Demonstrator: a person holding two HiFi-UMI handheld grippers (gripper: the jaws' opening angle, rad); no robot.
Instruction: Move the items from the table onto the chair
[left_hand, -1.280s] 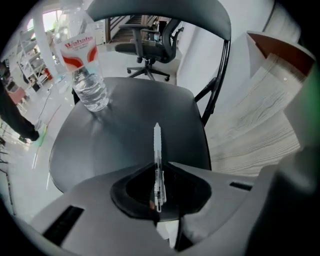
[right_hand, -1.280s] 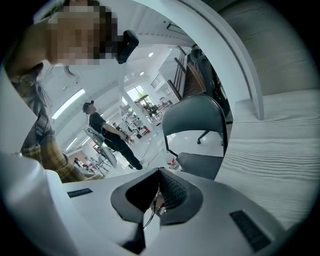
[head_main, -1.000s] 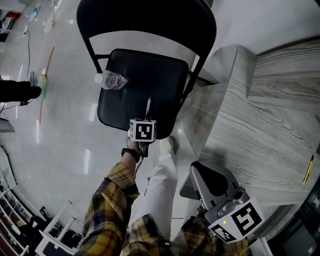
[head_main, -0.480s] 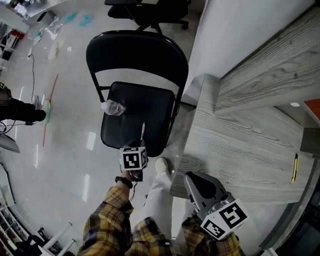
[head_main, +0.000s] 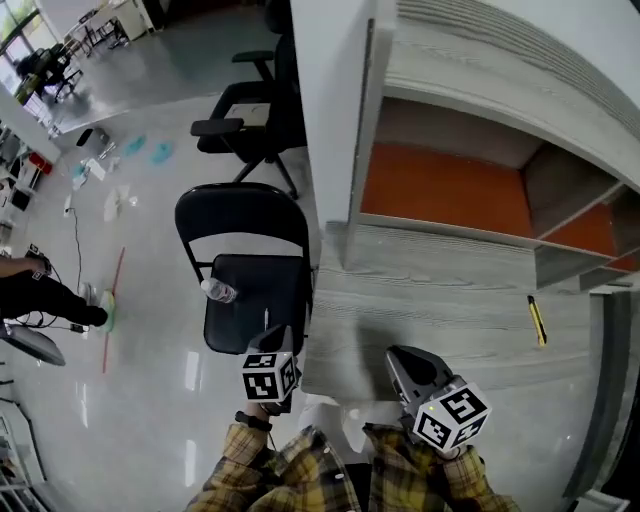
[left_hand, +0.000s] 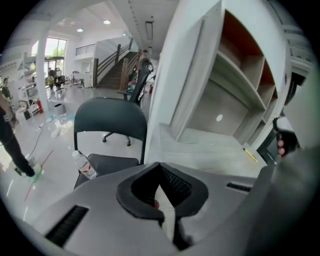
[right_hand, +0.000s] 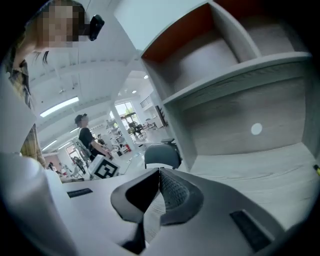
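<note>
A black folding chair (head_main: 243, 222) stands left of the grey wood-grain table (head_main: 440, 300). On the left of its seat lies a clear water bottle (head_main: 218, 291), which also shows in the left gripper view (left_hand: 85, 165). A thin yellow item (head_main: 537, 320) lies far right on the table. My left gripper (head_main: 266, 320) hovers at the seat's front edge, shut and empty, right of the bottle. At the table's near edge my right gripper (head_main: 402, 354) is also shut, with nothing between its jaws.
A white panel (head_main: 330, 100) rises at the table's left end, beside a shelf unit with orange-backed compartments (head_main: 450, 190). A wheeled office chair (head_main: 250, 110) stands behind the folding chair. A person's legs (head_main: 45, 300) and a green item are on the shiny floor at left.
The head view has pulled back and tilted up, so the shelf unit has come into sight. My left gripper has drawn back from over the seat to its front edge. The bottle has stayed put.
</note>
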